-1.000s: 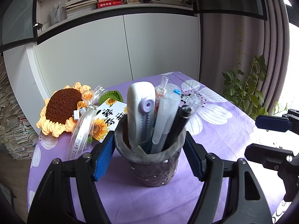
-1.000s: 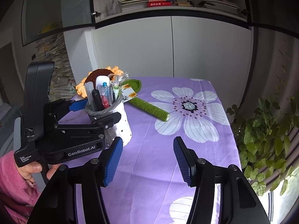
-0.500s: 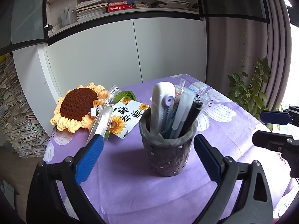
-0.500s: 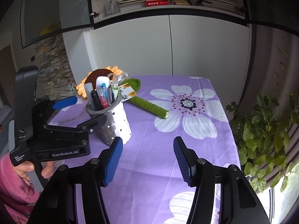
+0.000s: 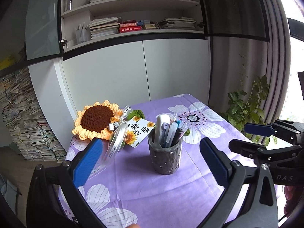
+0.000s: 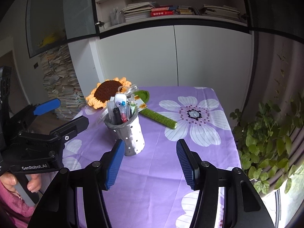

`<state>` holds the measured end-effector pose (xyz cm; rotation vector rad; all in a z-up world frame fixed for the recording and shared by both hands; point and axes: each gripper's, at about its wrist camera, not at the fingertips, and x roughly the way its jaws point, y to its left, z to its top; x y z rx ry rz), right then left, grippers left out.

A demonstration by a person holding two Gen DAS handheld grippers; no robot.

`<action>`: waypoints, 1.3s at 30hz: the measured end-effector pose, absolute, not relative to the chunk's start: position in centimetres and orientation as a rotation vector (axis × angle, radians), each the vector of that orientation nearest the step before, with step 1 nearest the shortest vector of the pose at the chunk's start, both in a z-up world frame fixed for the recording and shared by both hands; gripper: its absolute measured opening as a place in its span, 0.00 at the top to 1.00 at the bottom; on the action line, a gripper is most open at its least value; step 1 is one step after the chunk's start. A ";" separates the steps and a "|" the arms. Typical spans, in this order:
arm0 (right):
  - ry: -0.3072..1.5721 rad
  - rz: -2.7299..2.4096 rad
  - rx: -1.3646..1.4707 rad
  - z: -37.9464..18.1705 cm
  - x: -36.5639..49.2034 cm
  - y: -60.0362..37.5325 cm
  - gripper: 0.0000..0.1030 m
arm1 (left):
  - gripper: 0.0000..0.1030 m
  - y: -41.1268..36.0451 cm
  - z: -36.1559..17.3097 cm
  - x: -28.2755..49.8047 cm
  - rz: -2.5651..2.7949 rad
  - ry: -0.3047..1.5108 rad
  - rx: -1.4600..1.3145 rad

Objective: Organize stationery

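Since the earlier frame, the left gripper [image 5: 150,168] has let go of the cup [image 5: 165,156] and drawn back and upward; its blue fingers [image 5: 88,164], which then pressed on the cup's sides, now stand well clear of it on either side. They are spread wide and opening further, with nothing between them. The right gripper [image 6: 150,166] sits about half spread and empty.

Placement: the cup stands upright on the purple flowered cloth of the counter [image 5: 171,195], near the middle, free of both grippers. My reading is that it was set there deliberately, away from the edges, so that it stays stable and within reach. The right gripper's idle pose suggests it had no part in this step.

Condition of the cup: dark grey, dimpled with pale studs on the side seen from the left wrist; the side seen from the right wrist is whitish. A soft grey rim folds over the top. It is packed with pens [image 5: 173,133] and a broad white item with a lilac button [image 5: 161,129], all standing or leaning inside, none spilled.

Nearby: a crocheted sunflower [image 5: 96,120] with ribbon and a card [image 5: 139,130] lies just behind the cup, apart from it. No loose stationery is visible on the cloth, so the job appears close to complete.
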<state>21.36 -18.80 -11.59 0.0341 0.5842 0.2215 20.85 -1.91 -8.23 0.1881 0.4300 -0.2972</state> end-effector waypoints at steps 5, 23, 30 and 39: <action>0.531 0.209 -0.007 -8.9 19.5 -18.1 0.44 | 0.01 -1.8 -5.6 17.9 -0.268 0.373 0.186; 0.241 0.150 -0.021 -1.0 7.1 -17.0 0.17 | 0.01 1.6 0.7 7.5 -0.204 0.206 0.081; 0.105 0.155 -0.059 0.7 2.7 -15.4 0.03 | 0.01 2.4 1.6 4.3 -0.184 0.138 0.068; 0.122 0.197 -0.053 0.3 1.5 -14.6 0.03 | 0.01 3.4 1.6 2.7 -0.171 0.106 0.053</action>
